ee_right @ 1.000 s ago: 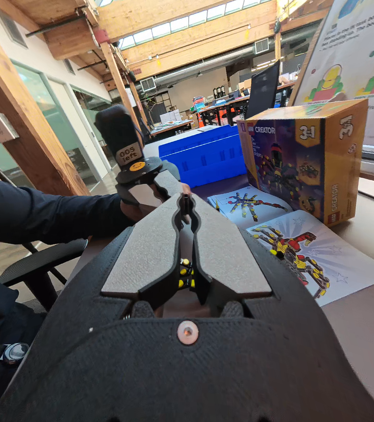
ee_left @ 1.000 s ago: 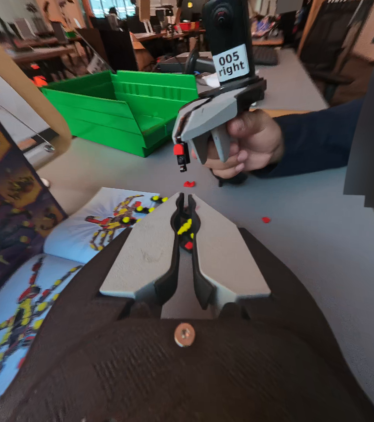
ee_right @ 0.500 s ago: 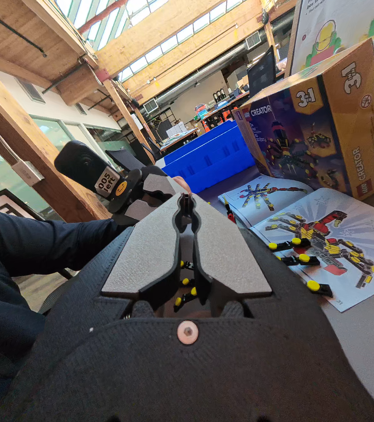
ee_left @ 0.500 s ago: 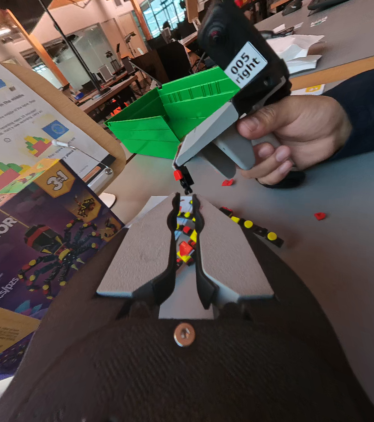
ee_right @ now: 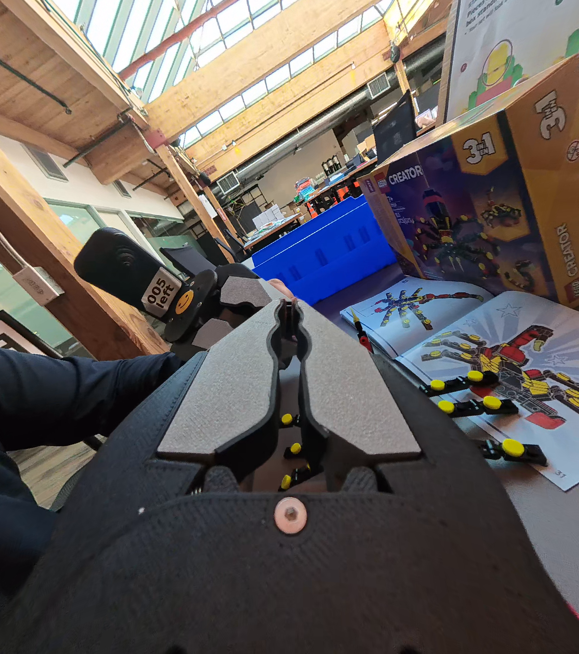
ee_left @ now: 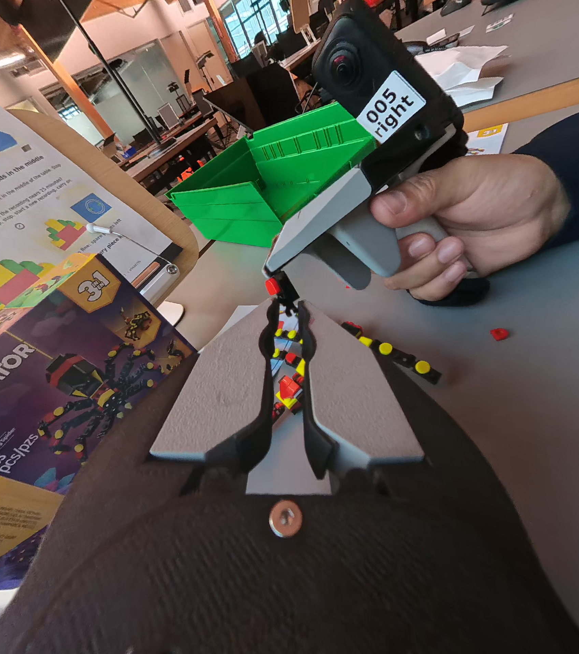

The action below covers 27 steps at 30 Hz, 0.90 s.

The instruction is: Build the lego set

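Two hand-held grippers tip to tip; right hand-held gripper (ee_left: 278, 283) around black-and-red piece (ee_left: 273, 286)

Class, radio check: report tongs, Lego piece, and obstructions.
Right tongs shut on a red-and-black piece. Left tongs narrowly apart, grip unclear. Black-and-yellow legs lie on the table, nothing blocking.

grey fingers (ee_left: 217, 389) | black mount, copper screw | navy sleeve (ee_right: 51, 393)

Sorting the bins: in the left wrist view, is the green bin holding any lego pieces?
No, the green bin shows only bare green walls and floor, while the loose red piece lies on the table.
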{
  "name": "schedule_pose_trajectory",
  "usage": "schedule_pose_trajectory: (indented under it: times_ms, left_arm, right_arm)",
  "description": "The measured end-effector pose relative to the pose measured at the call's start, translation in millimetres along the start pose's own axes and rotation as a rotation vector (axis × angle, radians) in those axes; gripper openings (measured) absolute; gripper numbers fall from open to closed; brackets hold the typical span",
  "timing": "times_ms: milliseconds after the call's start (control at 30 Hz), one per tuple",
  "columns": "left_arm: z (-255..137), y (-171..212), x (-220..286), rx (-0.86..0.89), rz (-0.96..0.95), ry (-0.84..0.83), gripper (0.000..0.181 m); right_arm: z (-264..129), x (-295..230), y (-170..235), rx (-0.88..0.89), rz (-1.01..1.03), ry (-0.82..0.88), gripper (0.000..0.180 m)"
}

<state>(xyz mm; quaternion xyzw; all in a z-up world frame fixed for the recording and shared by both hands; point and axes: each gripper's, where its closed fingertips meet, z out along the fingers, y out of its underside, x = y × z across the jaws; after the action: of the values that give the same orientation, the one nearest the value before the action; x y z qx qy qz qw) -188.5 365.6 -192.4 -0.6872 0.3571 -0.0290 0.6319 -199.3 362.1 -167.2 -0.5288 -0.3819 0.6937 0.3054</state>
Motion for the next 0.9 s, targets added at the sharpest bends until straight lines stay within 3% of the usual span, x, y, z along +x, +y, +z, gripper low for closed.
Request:
schedule_pose_trajectory:
  times_ms: [433, 600, 900]
  left_arm:
    - [-4, 10, 0, -0.093, 0.019, 0.047, 0.003]
    - [-7, 5, 1, -0.079, 0.033, 0.05, 0.003]
    - [-7, 5, 13, -0.091, 0.143, 0.082, 0.005]
  right_arm:
    - [3, -2, 9, -0.115, -0.238, 0.069, 0.0]
    - [2, -7, 7, -0.107, -0.211, 0.029, 0.0]
    - [-5, -11, 15, -0.246, -0.122, -0.041, 0.0]
